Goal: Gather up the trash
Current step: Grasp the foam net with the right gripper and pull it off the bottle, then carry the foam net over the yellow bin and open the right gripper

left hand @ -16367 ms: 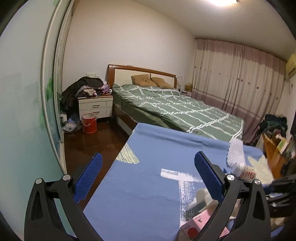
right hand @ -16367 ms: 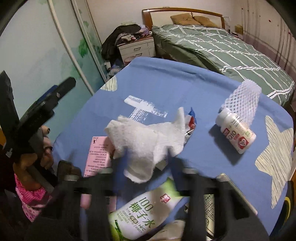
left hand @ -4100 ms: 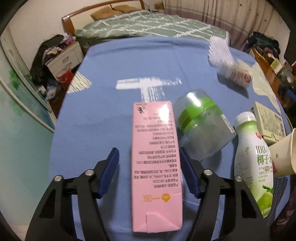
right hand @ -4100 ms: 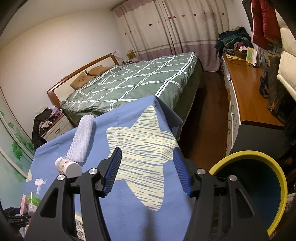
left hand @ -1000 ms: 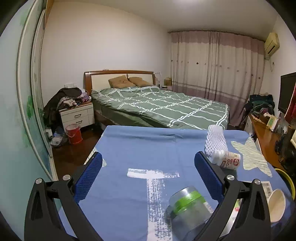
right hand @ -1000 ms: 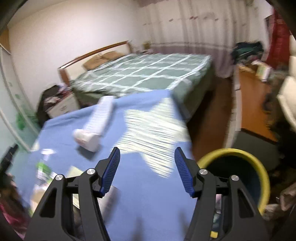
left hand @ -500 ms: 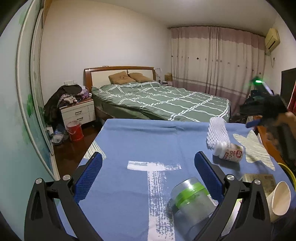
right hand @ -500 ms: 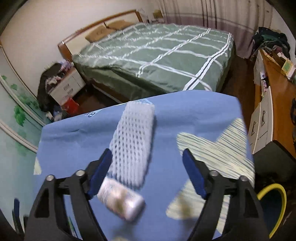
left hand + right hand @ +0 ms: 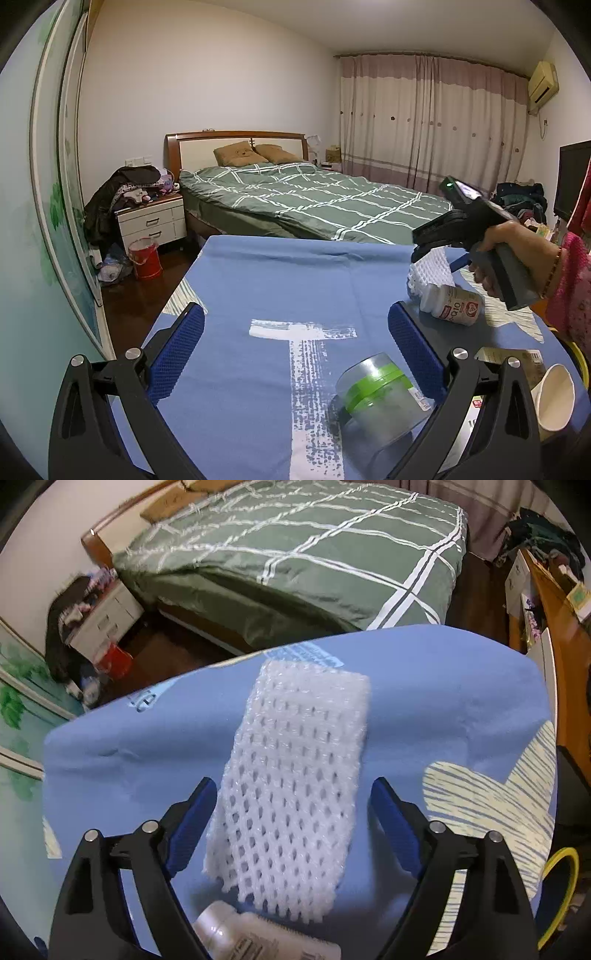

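Observation:
A white foam net sleeve (image 9: 295,775) lies on the blue tablecloth (image 9: 443,701), with a white pill bottle (image 9: 258,939) just in front of it. My right gripper (image 9: 293,816) points steeply down over the sleeve, its jaws opening; the sleeve lies between the blue pads, which stand clear of it. The left wrist view shows that right gripper (image 9: 439,258) in a person's hand, above the sleeve (image 9: 430,273) and the bottle (image 9: 454,306). My left gripper (image 9: 295,343) hangs open and empty over the cloth, with a clear jar with a green band (image 9: 380,398) near its right finger.
A paper cup (image 9: 554,398) and a flat carton (image 9: 517,360) lie at the table's right side. The yellow-rimmed bin (image 9: 557,893) stands on the floor beyond the right edge. A green bed (image 9: 314,199), nightstand (image 9: 151,221) and red bucket (image 9: 144,258) are behind the table.
My right gripper has swung from the bin side to over the net sleeve, tipped further down, and widened its jaws. The left gripper stayed put; the right hand has entered its view.

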Demonstrator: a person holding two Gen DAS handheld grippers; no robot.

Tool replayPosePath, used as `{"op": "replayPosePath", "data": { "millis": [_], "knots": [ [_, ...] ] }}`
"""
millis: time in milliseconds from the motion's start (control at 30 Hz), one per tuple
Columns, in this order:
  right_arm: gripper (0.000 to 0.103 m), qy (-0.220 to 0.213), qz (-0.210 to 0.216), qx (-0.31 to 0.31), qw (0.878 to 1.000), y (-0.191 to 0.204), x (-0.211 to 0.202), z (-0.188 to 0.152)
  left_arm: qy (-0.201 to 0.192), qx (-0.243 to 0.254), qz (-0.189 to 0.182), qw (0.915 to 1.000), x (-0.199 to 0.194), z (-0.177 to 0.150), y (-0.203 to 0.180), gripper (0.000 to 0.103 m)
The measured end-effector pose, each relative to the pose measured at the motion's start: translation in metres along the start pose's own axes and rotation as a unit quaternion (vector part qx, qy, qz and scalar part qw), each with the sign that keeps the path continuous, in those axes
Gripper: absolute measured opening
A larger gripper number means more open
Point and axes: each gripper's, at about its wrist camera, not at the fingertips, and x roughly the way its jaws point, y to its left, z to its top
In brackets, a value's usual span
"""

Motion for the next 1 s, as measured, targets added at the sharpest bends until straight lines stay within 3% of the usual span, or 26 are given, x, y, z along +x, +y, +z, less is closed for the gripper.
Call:
{"op": "replayPosePath", "data": {
  "millis": [133, 200, 233, 300, 333, 400, 733, 1000],
  "knots": [
    [0.081, 0.015, -0.018, -0.007, 1.0, 0.007, 0.011, 0.004, 0.001, 0.001, 0.0, 1.0, 0.001, -0.001, -0.001, 0.098],
    [0.061, 0.014, -0.024, -0.011, 1.0, 0.007, 0.013, 0.005, 0.002, 0.001, -0.001, 1.0, 0.002, -0.001, -0.001, 0.098],
    [0.056, 0.012, -0.026, -0.013, 1.0, 0.008, 0.013, 0.005, 0.003, 0.001, -0.001, 1.0, 0.002, -0.001, -0.001, 0.098],
    [0.036, 0.009, -0.015, -0.013, 1.0, 0.006, 0.009, 0.004, 0.006, 0.004, 0.0, 1.0, 0.003, -0.002, -0.002, 0.098],
    [0.032, 0.007, -0.009, -0.013, 1.0, 0.005, 0.007, 0.003, 0.006, 0.005, 0.0, 1.0, 0.003, -0.002, -0.003, 0.098],
    [0.014, 0.001, -0.001, -0.014, 1.0, 0.002, -0.001, 0.003, 0.005, 0.007, 0.001, 1.0, 0.004, -0.003, -0.003, 0.098],
    [0.013, -0.072, 0.054, -0.003, 0.996, -0.048, -0.076, -0.023, 0.001, 0.005, 0.003, 1.0, 0.003, -0.003, -0.001, 0.098],
    [0.014, -0.13, 0.066, 0.002, 0.989, -0.126, -0.145, -0.089, -0.006, 0.02, 0.011, 0.9997, 0.001, -0.004, -0.008, 0.098]
  ]
}}
